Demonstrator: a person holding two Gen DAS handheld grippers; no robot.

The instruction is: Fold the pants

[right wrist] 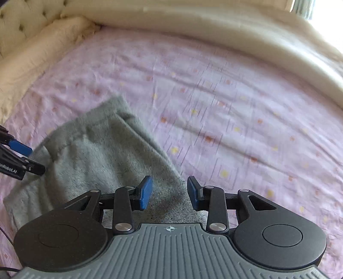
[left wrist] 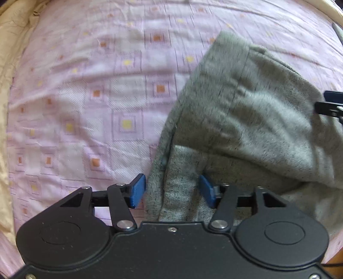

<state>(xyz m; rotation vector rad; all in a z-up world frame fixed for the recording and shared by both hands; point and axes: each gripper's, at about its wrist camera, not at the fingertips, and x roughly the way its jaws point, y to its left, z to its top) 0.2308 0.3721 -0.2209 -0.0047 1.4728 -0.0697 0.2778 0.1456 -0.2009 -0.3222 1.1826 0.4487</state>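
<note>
Left wrist view, nearest first: the left gripper (left wrist: 172, 191) pointed down at the bed, its blue pads (left wrist: 137, 190) spread apart. The edge of the grey pants (left wrist: 246, 115) lay between the pads, but the cloth rested slack on the sheet and neither pad pressed on it; fingers released. Only the left-hand pad stood clear over bare sheet; the right-hand pad sat against a fold of the fabric, and contact could not be confirmed.

Right wrist view, nearest first: the right gripper (right wrist: 169, 193) also stood with its blue pads (right wrist: 145, 192) parted. A corner of the grey pants (right wrist: 96, 154) lay beneath the gap, loose, not pinched; fingers released.

Further out: the pants lay folded over on themselves on the pink patterned bedsheet (left wrist: 96, 96), a doubled upper layer draped over a lower one, with a stitched hem band towards the far end. The garment occupied the ground between the two grippers. Each gripper's tip showed at the edge of the other's view, just beside the cloth.

Farthest: a cream quilted border (right wrist: 193, 25) ran around the sheet, and a tufted cream headboard (right wrist: 25, 19) stood at the far left corner. Both views were motion-blurred.
</note>
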